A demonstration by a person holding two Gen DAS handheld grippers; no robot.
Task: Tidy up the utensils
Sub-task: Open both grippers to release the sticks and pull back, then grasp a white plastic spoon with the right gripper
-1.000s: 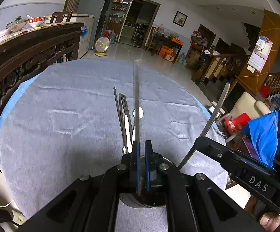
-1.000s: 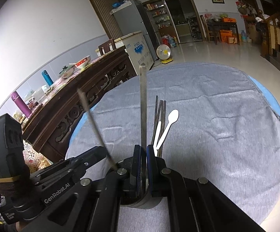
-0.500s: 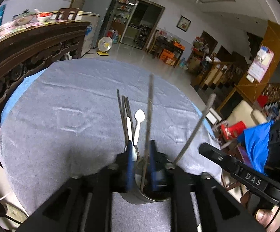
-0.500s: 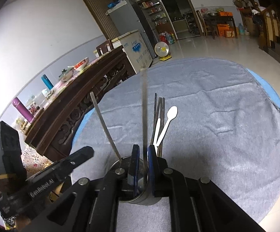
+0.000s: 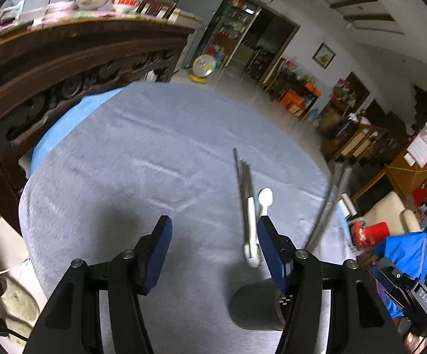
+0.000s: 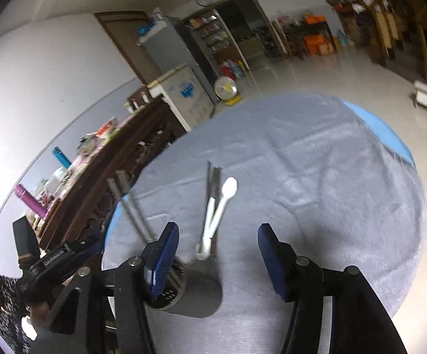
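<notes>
With both the left gripper and right gripper spread empty, I'd descend squarely over the white plastic spoons lying beside the dark cylindrical holder, pinching one handle.

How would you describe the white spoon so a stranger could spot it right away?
Start at the round table under the grey cloth. Near its middle lies a small bundle of utensils, just beyond the metal holder cup. The white spoon sits on the bundle's right side, the only piece with a rounded bowl, angled away from the dark chopsticks.
</notes>
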